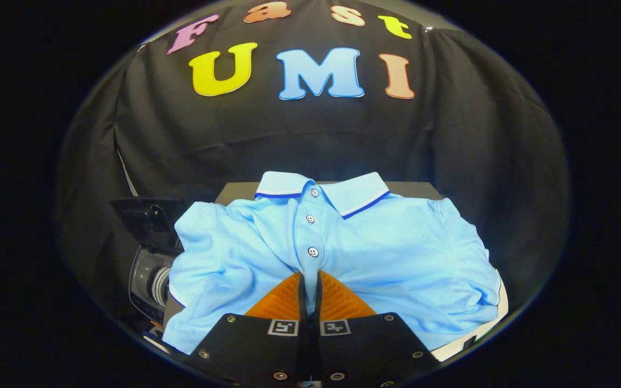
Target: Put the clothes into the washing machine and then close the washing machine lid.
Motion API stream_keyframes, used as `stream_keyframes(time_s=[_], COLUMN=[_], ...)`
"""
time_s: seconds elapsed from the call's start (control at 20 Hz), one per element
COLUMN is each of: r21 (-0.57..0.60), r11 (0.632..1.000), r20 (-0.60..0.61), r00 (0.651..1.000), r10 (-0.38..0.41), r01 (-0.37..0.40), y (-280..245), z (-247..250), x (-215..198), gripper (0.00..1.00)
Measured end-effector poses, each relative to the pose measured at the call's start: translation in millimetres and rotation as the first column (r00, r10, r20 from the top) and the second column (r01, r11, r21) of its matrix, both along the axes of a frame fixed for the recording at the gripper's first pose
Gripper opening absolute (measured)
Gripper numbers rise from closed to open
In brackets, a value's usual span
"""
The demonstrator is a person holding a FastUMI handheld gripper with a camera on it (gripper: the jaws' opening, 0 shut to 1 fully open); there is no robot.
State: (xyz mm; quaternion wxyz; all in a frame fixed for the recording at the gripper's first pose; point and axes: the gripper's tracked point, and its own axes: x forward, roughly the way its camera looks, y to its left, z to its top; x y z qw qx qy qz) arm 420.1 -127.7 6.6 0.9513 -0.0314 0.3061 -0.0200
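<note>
A light blue polo shirt (375, 242) with a white, blue-edged collar and white buttons hangs bunched just ahead of my fingers. My gripper (309, 283) is shut on the shirt: the two orange ribbed fingers (281, 299) press a fold of cloth below the lowest button. The fabric puckers toward the pinch. Down to the left, beyond the shirt's sleeve, stands the washing machine (151, 280), dark grey with a raised black lid (146, 215). Its opening is mostly hidden by the shirt.
A dark flat surface (423, 189) shows behind the collar. A white edge (483, 328) peeks out under the shirt's right hem. Black cloth walls close the booth on all sides.
</note>
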Motion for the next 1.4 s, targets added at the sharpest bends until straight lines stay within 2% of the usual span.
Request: stream_keyframes(time_s=[0.15, 0.4, 0.55, 0.75, 0.9, 1.1, 1.4], r21=[-0.003, -0.149, -0.158, -0.185, -0.178, -0.186, -0.112], r11=[0.999, 0.976, 0.955, 0.935, 0.938, 0.949, 0.981], r20=[0.087, 0.211, 0.290, 0.361, 0.377, 0.375, 0.365], r00=[0.995, 0.970, 0.936, 0.906, 0.901, 0.911, 0.925], r10=[-0.043, -0.125, -0.200, -0.222, -0.216, -0.172, -0.108], r01=[0.043, 0.158, 0.253, 0.302, 0.299, 0.256, 0.159], y=[-0.5, 14.7, 41.4, 98.2, 153.5, 226.5, 335.3], z=[21.6, 100.5, 146.4, 170.7, 167.7, 158.9, 142.7], x=[-2.4, 1.6, -4.0, -13.7, -20.3, -32.0, -41.2], gripper=[0.00, 0.00, 0.00, 0.00, 0.00, 0.00, 0.00])
